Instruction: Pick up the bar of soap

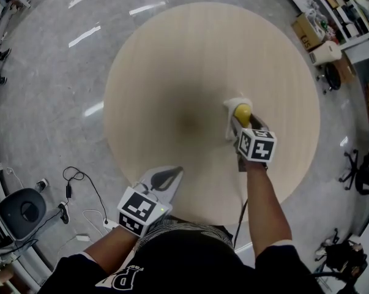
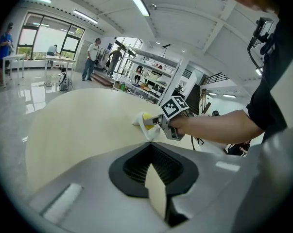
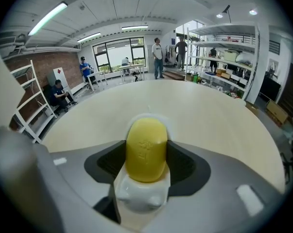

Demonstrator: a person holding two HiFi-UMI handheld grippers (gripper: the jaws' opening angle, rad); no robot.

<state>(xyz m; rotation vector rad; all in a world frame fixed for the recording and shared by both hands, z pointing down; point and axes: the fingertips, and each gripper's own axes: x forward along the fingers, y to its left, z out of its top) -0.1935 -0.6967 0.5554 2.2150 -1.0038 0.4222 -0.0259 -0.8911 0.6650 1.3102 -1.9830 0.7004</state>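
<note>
The round pale wooden table fills most of my head view, bare apart from one small cluster right of its centre. My left gripper hangs over the table's near edge, just left of the middle; its jaws are drawn together with the tips meeting, and there is nothing in them, only a sliver of tabletop showing through behind the tips. My right gripper is angled down onto that cluster, well in from the right edge; its jaws stand spread wide, one dark pad close against each long side of the soap, straddling it rather than lifting it. Under them sits the small white glossy soap dish, resting on the tabletop. In it lies the oval yellow bar of soap with a faint stamp on its upper face; its far end points away from me and it is still bedded in the dish.
</note>
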